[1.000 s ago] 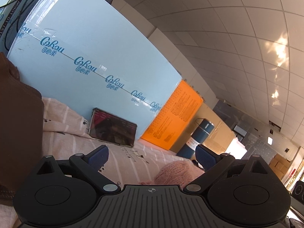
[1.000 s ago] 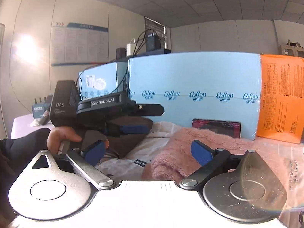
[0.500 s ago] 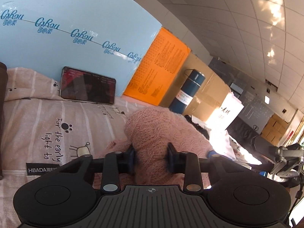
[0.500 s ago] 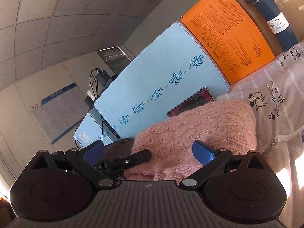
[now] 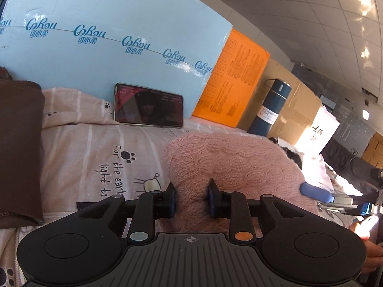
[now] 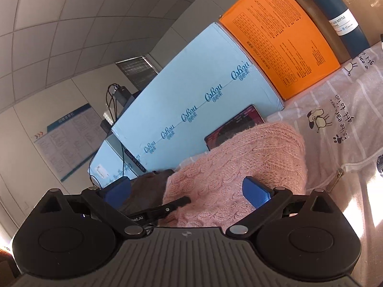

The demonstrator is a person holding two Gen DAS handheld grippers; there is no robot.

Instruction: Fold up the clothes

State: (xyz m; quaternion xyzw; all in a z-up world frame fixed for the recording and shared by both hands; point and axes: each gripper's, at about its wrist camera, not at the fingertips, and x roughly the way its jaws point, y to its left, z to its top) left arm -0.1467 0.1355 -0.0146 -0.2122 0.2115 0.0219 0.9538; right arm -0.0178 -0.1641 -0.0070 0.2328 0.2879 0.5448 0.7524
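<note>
Task thing: the pink knitted sweater [image 5: 229,165] lies bunched on the striped sheet [image 5: 86,157], in front of the light blue box [image 5: 115,45] and the phone [image 5: 148,106] that leans on it

Left gripper: the left gripper [image 5: 190,199] has just been closing, and its pads now pinch a fold of the sweater between them

Right gripper: the right gripper [image 6: 186,191] stands wide open; the sweater lies between its blue pads, but they do not press on it

Step in hand, as I judge: one side is taken, the other side is not yet taken, so the fold itself is not begun

Risk 1: the left gripper holds only a small pinch of loose knit; if it pulls hard, the wool can stretch or slip out

Risk 2: in the right wrist view a finger of the left gripper lies just in front of the right one; if the right gripper closes here, it may catch this finger and not the cloth

Risk 3: the sweater is a thick lump, so the right gripper may take several layers together, and the fold will come out crooked

Risk 4: the phone stands close behind the sweater; a lift or a drag of the cloth toward it can knock it down

Risk 5: the brown garment [image 5: 19,143] lies at the left, near; it can be dragged along if the sweater is swept that way

Also near: the orange box [image 5: 234,81] and the blue bottle [image 5: 270,110] stand further back, apart from the sweater
</note>
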